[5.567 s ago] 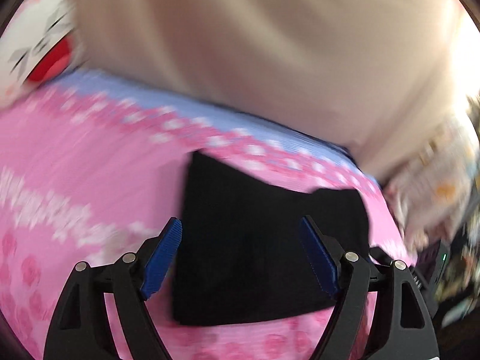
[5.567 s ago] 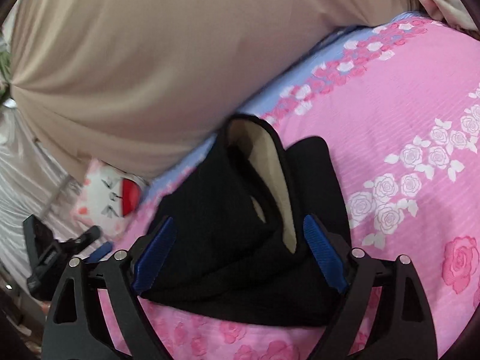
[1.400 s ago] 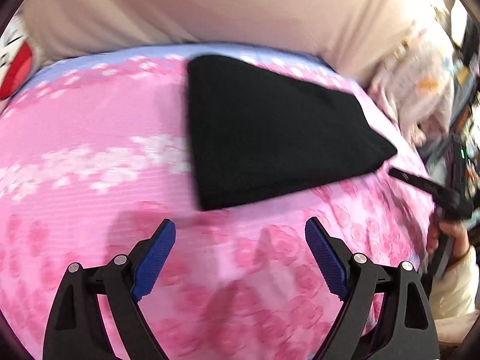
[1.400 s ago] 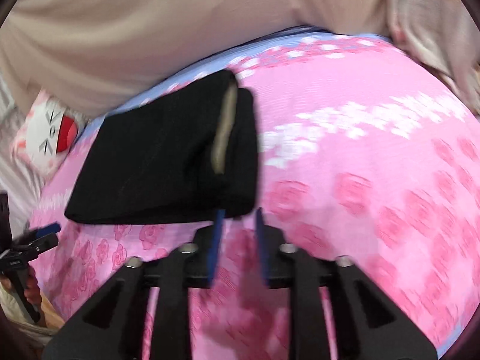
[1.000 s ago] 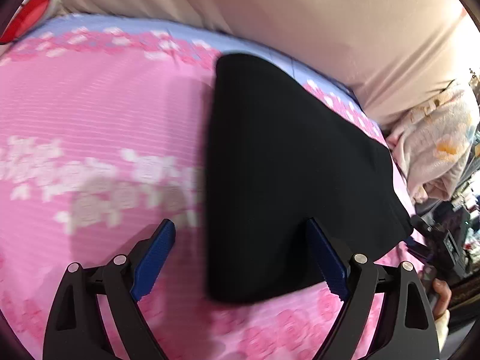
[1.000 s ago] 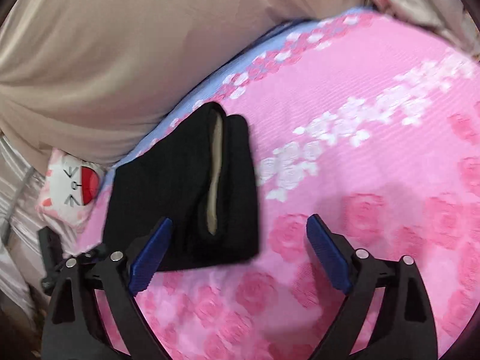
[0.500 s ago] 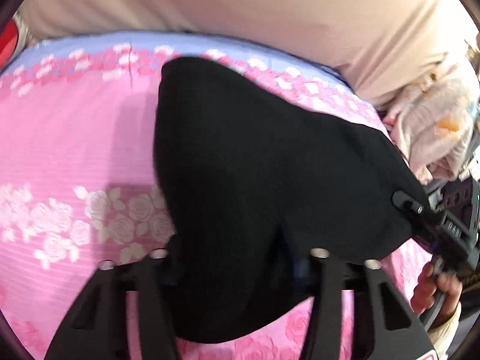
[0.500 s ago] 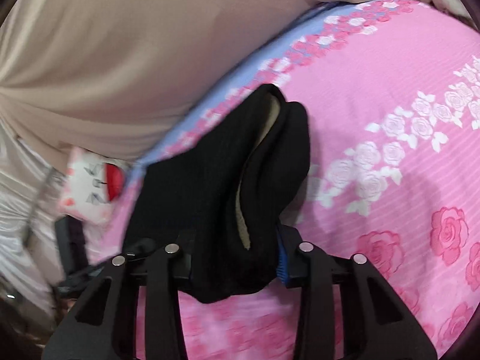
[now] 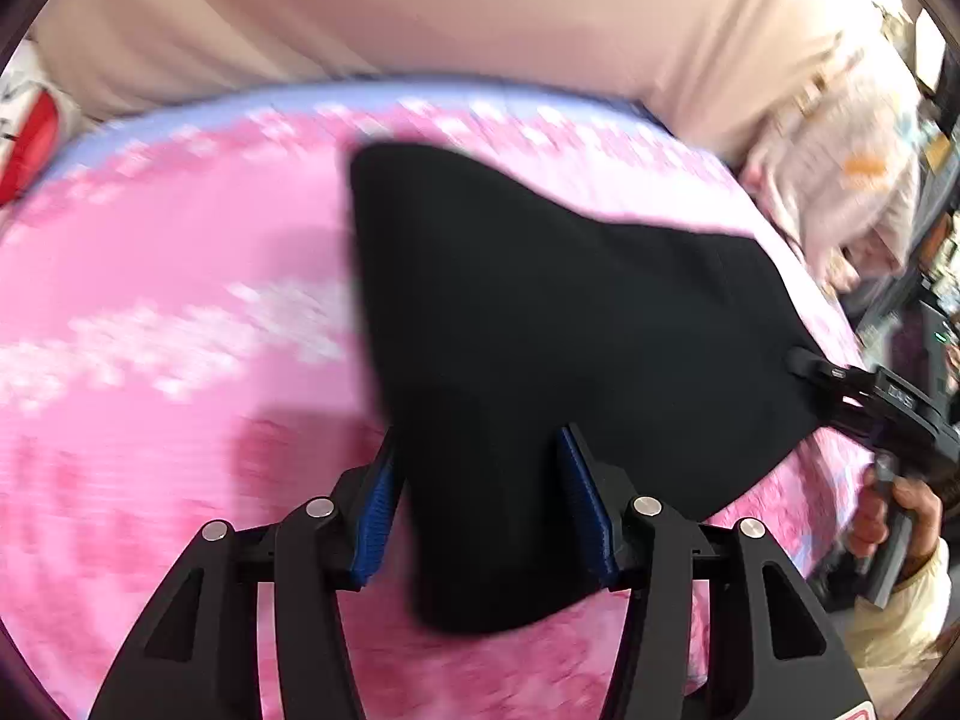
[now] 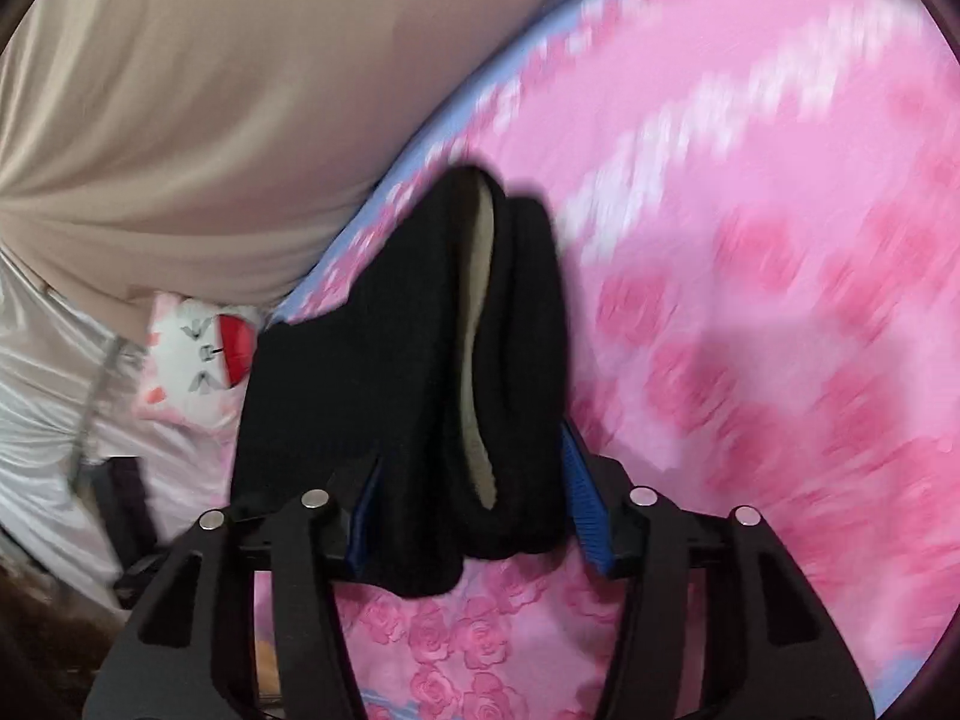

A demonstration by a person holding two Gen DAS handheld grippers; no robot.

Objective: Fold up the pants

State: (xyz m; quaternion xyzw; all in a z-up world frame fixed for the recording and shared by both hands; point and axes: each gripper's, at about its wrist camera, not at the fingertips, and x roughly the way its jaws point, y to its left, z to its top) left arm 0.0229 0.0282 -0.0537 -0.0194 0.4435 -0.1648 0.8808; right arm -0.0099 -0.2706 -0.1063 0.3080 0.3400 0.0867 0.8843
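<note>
Pants (image 9: pixel 540 312), black and already folded into a compact bundle, are lifted off the pink rose-print bedsheet (image 9: pixel 150 312). Half a second earlier the fingers were only closing; now the near fold is clamped by the left gripper (image 9: pixel 480 504), and the waistband end, tan lining exposed, by the right gripper (image 10: pixel 468 498). Folding is judged nearly complete; relocation or a final fold remains.
</note>
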